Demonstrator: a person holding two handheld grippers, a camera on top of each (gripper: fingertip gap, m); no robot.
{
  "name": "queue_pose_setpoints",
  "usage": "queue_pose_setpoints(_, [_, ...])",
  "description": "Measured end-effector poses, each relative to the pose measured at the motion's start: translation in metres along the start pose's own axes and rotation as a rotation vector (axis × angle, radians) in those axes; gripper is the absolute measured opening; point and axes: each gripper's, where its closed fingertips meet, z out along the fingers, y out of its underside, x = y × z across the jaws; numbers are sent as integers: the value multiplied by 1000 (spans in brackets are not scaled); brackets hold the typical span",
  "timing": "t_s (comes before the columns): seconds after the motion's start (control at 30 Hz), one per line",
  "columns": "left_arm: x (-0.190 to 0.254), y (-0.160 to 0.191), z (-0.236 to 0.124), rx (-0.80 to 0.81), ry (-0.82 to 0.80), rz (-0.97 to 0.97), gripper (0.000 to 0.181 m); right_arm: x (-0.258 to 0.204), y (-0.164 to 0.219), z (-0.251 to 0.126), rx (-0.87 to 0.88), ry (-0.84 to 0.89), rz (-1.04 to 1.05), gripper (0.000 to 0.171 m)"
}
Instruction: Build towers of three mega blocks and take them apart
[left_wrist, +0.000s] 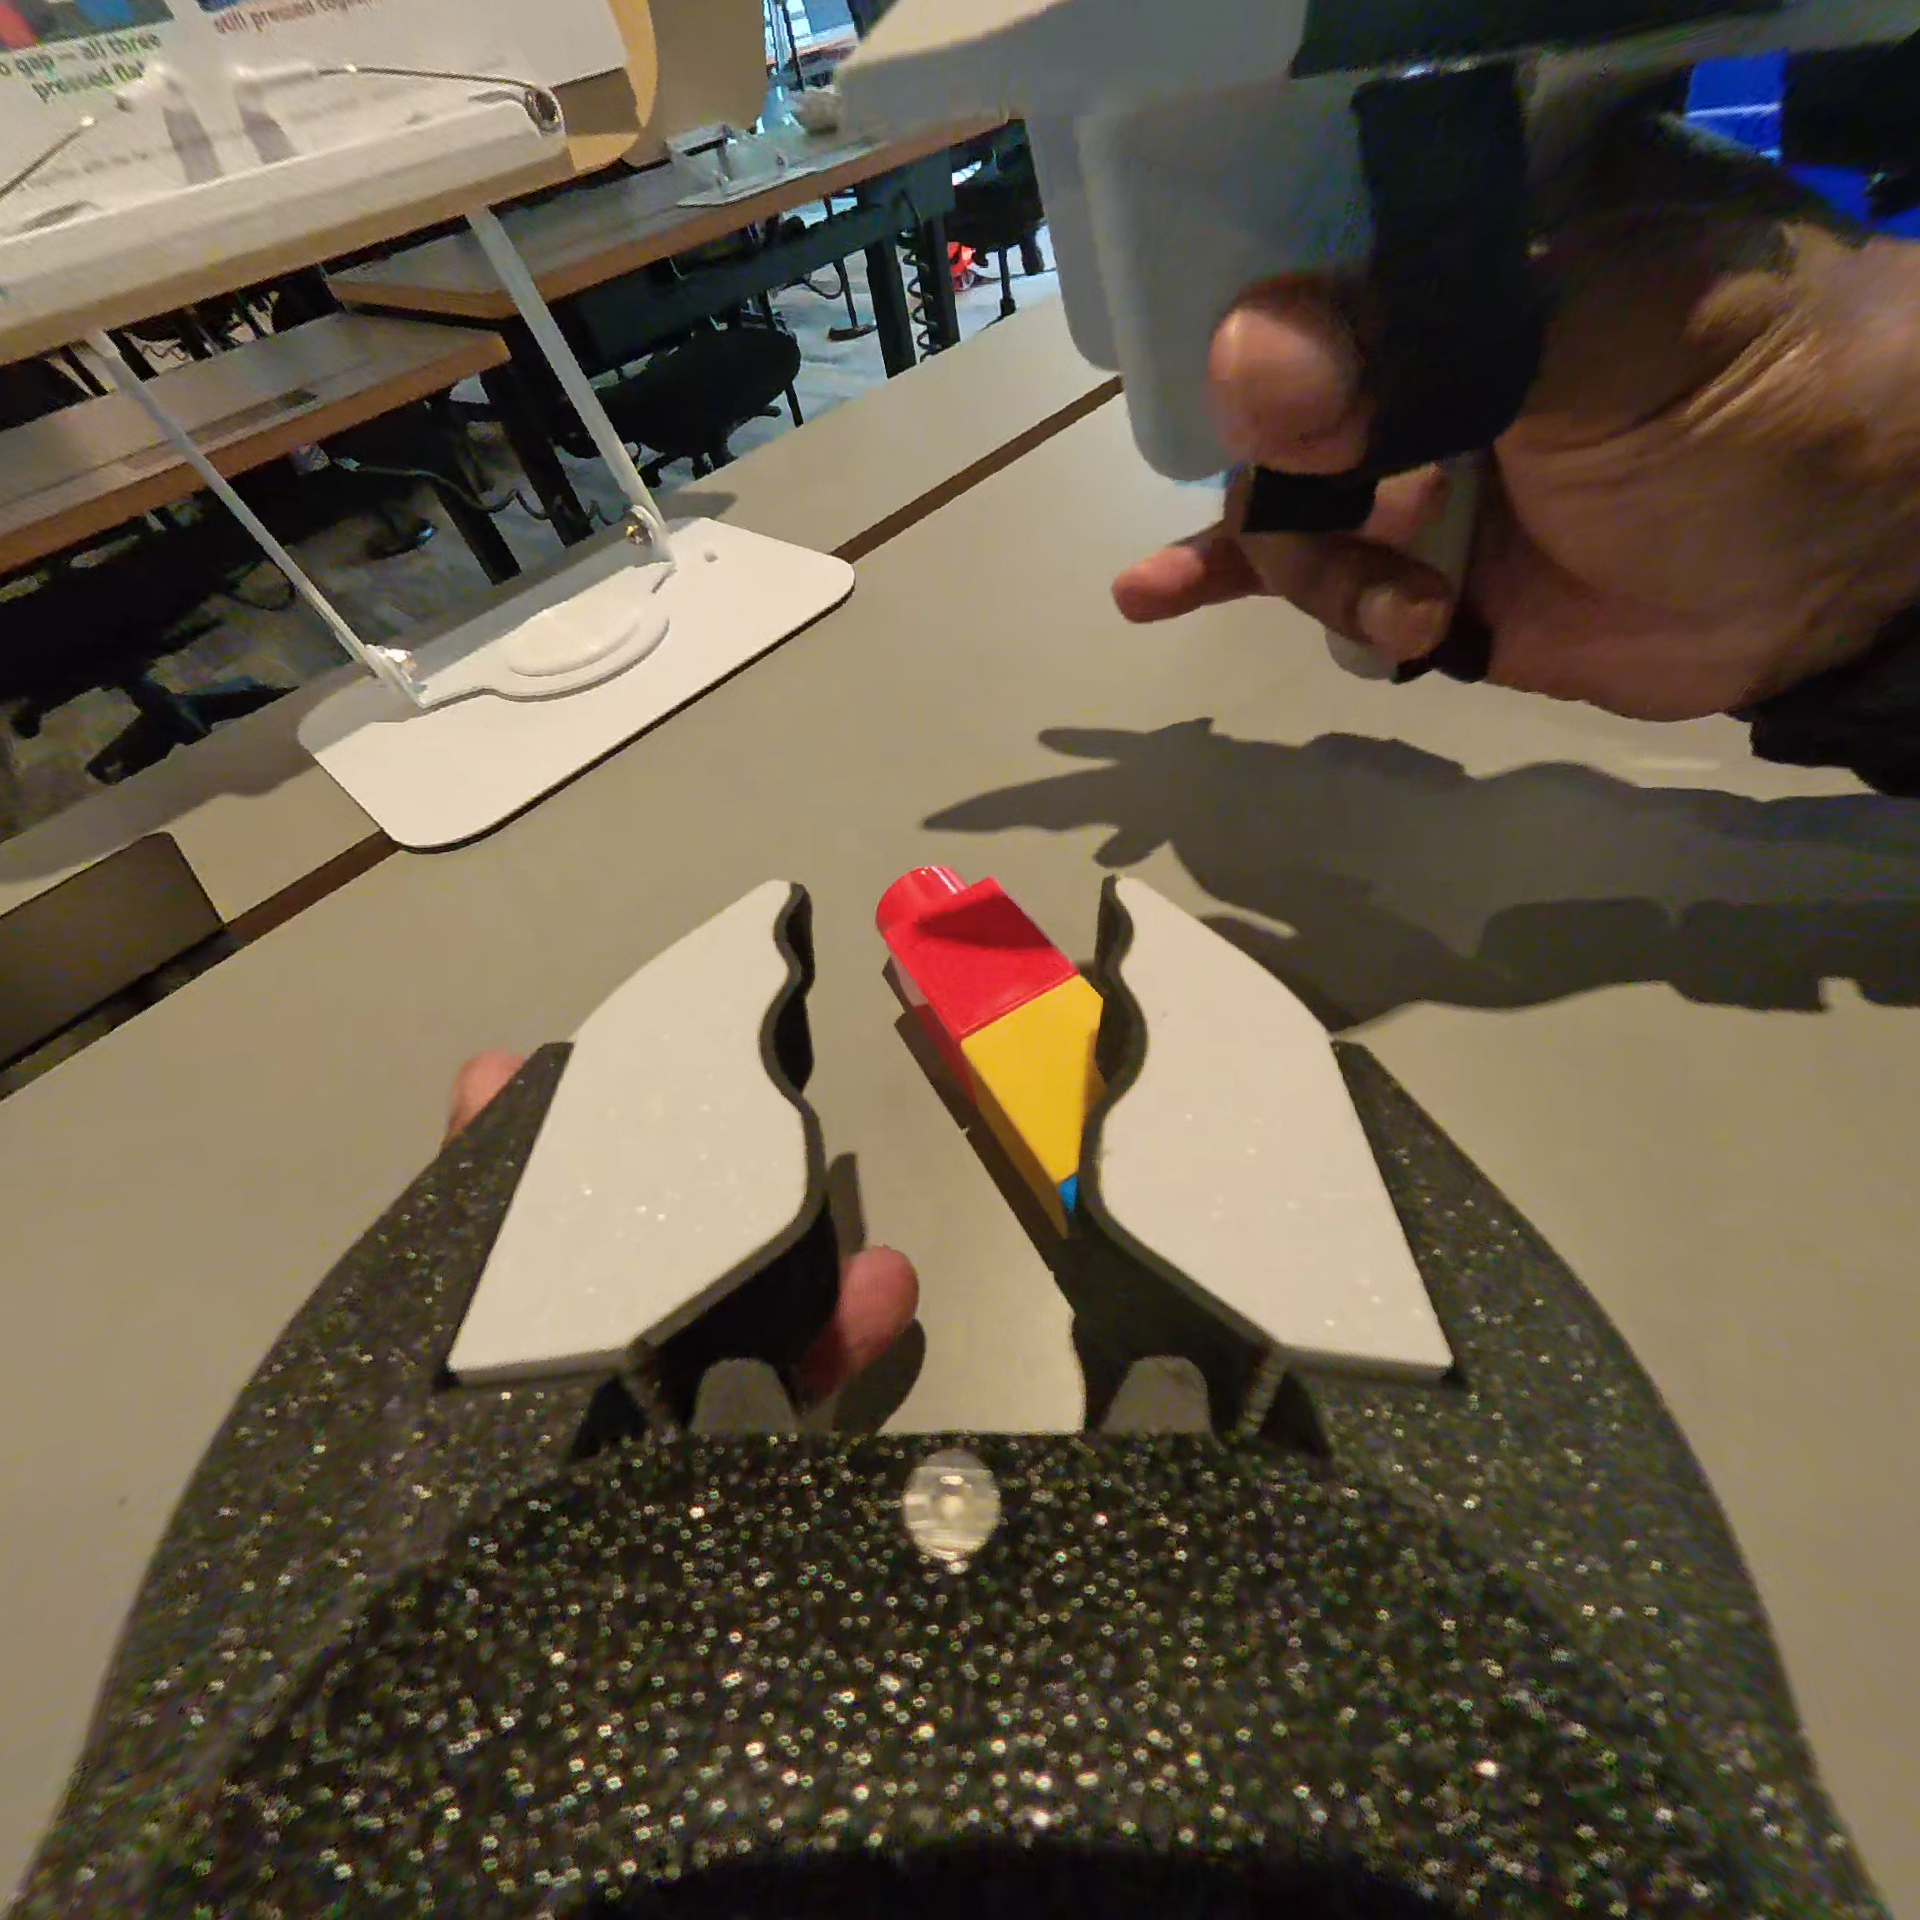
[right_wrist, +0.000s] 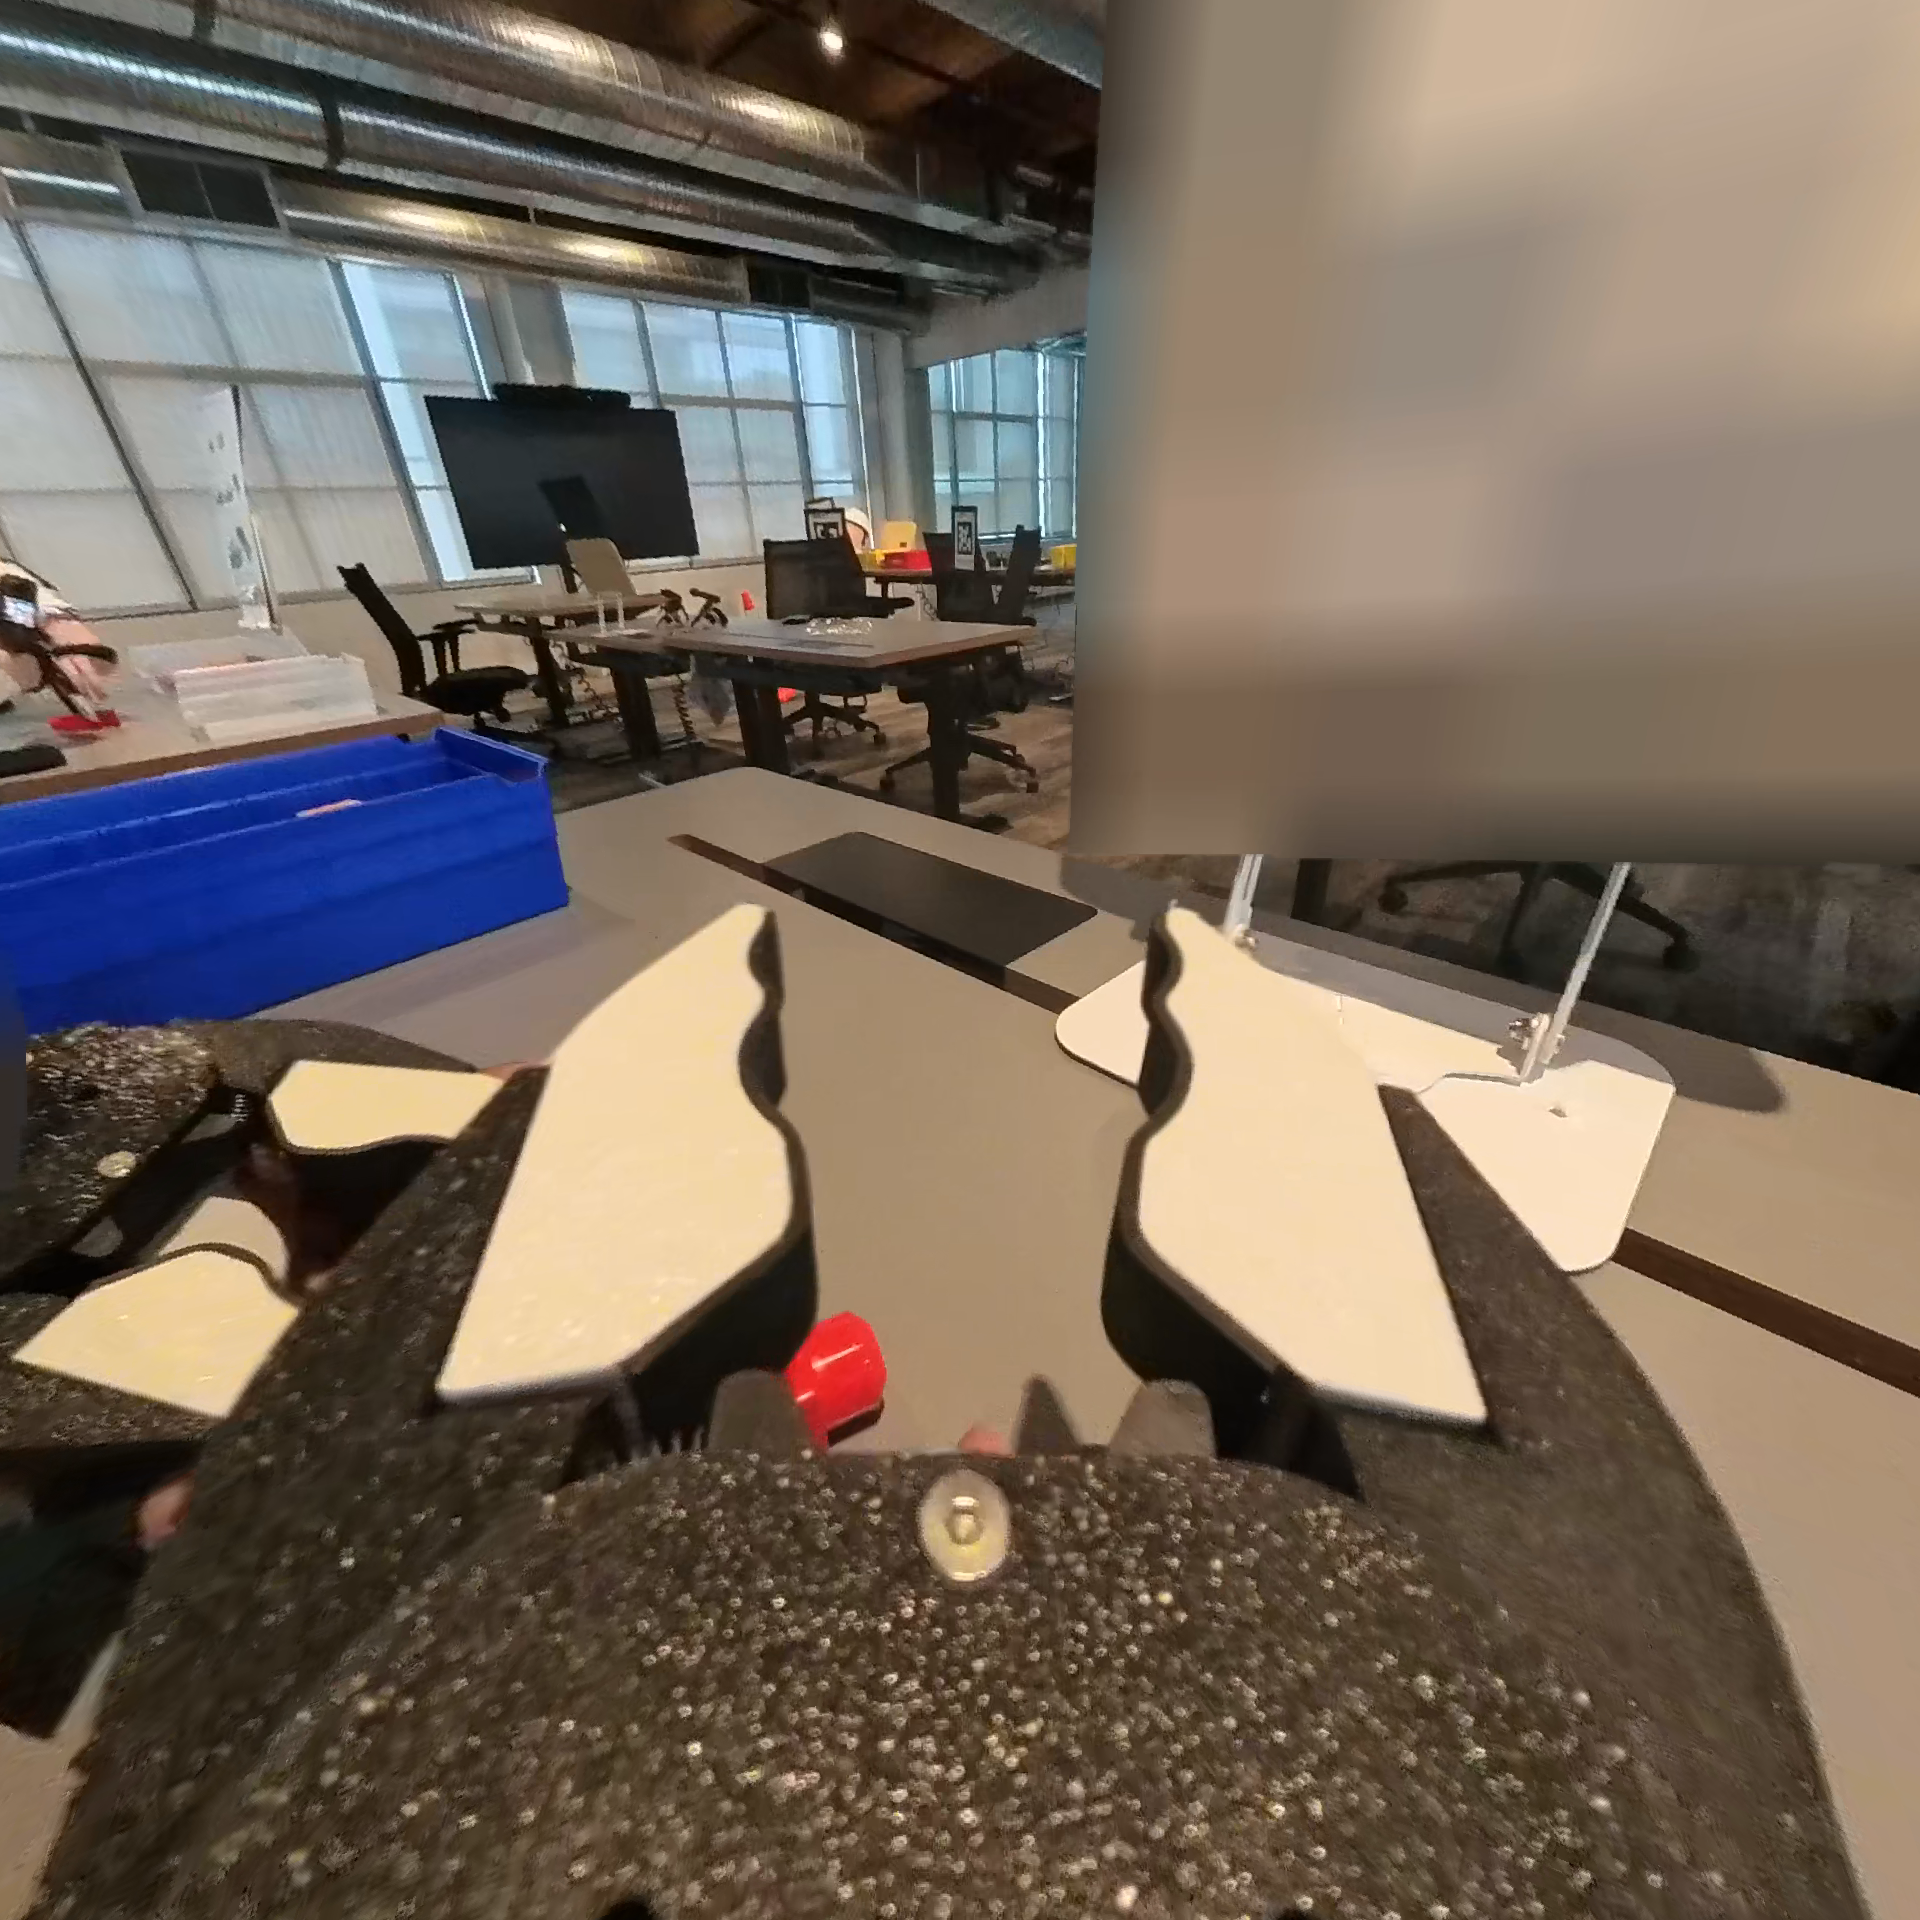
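A tower of a red block (left_wrist: 971, 951), a yellow block (left_wrist: 1039, 1081) and a sliver of a blue block (left_wrist: 1067, 1195) appears to lie on its side on the grey table (left_wrist: 727, 831). My left gripper (left_wrist: 956, 899) is open around it, with the tower close against the right finger (left_wrist: 1226, 1122). My right gripper (right_wrist: 966, 920) is open and empty, held above the table. Its white finger (left_wrist: 1184, 260) and the hand holding it show at the upper right of the left wrist view. The red stud (right_wrist: 836, 1371) shows below the right gripper, and the left gripper's fingers (right_wrist: 374, 1107) show at the left.
A white stand base (left_wrist: 582, 675) with slanted legs sits at the table's far side; it also shows in the right wrist view (right_wrist: 1507, 1153). A blue bin (right_wrist: 270, 862) stands far left. A black flat panel (right_wrist: 935, 894) lies in the table. Desks and chairs stand beyond. It is some 7 cm from my left tips to the red stud (right_wrist: 836, 1371).
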Motion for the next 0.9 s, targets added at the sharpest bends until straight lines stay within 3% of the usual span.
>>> queue_pose_setpoints(0.13, [0, 4, 1, -29, 2, -6, 51, 5, 3, -3, -18, 15, -52, 53])
queue_pose_setpoints(0.23, [-1, 8, 1, -51, 13, -53, 51, -3, 6, -3, -26, -55, -57, 31])
queue_pose_setpoints(0.3, [-1, 9, 0, -62, 35, -96, 51, -2, 8, -2, -27, -58, -26, 35])
queue_pose_setpoints(0.43, [0, 9, -1, -56, 75, -160, 51, 0, 16, 2, -58, -60, 67, 64])
queue_pose_setpoints(0.63, [5, 9, 0, -61, 110, -174, 48, -7, 16, 1, -55, -97, 78, 60])
queue_pose_setpoints(0.77, [11, 8, 0, -63, 147, -196, 49, -20, 11, -1, -38, -166, 92, 43])
queue_pose_setpoints(0.9, [12, 1, -3, -13, 210, -294, 48, -44, 40, -5, -195, -291, 131, 23])
